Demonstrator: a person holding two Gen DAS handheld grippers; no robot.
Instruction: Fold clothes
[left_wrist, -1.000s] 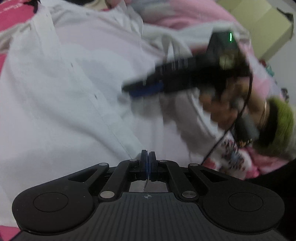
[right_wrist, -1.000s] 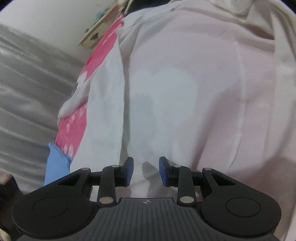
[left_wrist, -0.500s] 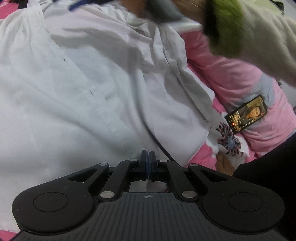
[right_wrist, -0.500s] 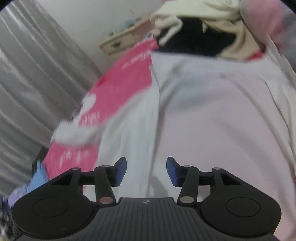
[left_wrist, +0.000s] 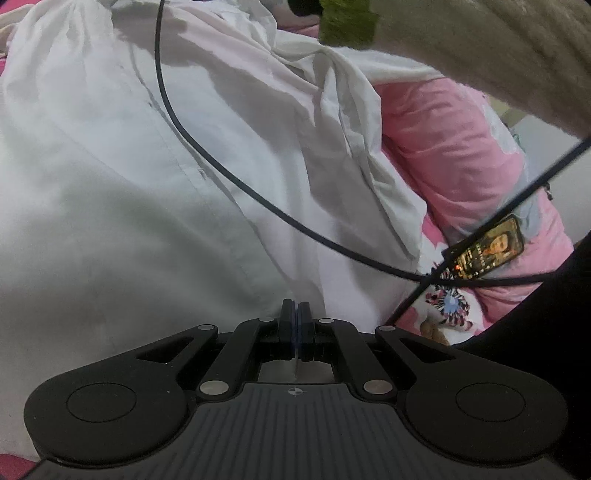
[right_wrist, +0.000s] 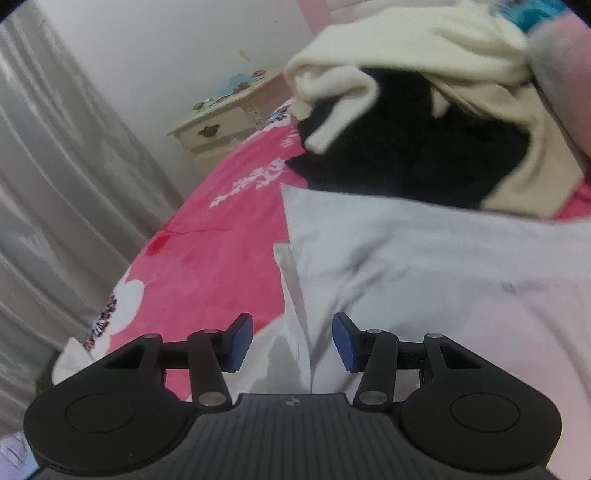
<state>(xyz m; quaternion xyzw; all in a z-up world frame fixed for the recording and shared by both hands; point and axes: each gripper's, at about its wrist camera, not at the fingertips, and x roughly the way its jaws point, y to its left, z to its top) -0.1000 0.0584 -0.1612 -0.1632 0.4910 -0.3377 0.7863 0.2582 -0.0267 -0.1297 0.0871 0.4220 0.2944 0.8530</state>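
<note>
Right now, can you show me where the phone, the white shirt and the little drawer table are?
Black phone with lit screen (left_wrist: 489, 251): left wrist view, middle of screen.
White button-up cotton shirt (left_wrist: 155, 206): left wrist view, front panel.
Cream wooden bedside table (right_wrist: 216, 127): right wrist view, drawer front.

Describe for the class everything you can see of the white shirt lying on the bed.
The white shirt is thin, woven-looking cloth, creased and spread flat over the pink bedspread. A stitched front placket with small dark buttons runs diagonally across it, and bunched folds rise along its far side. A black cable trails over it. The left gripper is shut on a sliver of its fabric; the right gripper, open, hovers over one edge.
</note>
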